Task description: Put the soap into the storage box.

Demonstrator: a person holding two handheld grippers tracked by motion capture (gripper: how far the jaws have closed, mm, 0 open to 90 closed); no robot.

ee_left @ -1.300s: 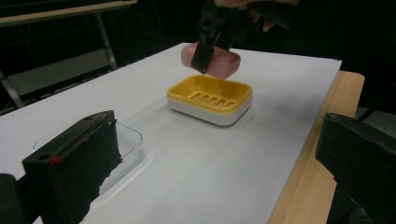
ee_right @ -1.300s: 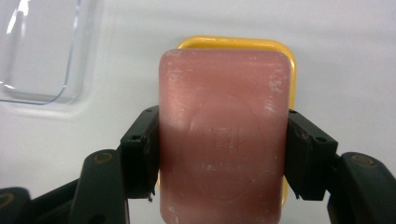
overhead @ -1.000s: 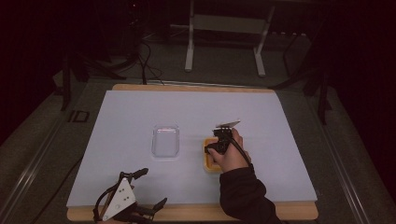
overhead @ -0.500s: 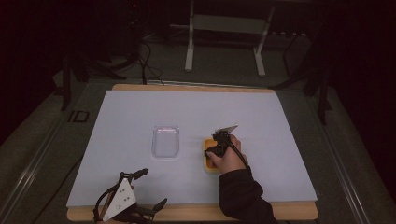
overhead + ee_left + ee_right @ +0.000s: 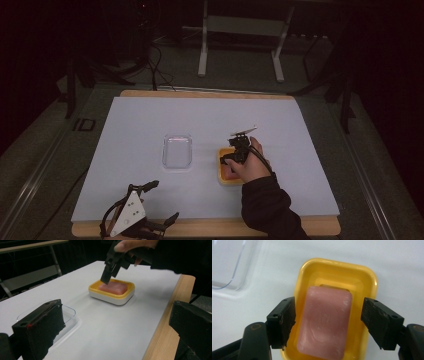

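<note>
Over the yellow soap dish (image 5: pixel 337 272), right tongs (image 5: pixel 329 322) have dropped closer, wide open, straddling the pink soap (image 5: pixel 324 325); left tongs (image 5: pixel 137 212) sit open, empty, at 7 o'clock.

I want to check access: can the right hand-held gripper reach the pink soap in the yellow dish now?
Probably yes. The right hand-held gripper hangs open directly above the pink soap, one jaw on each side, and nothing covers the yellow dish.
</note>
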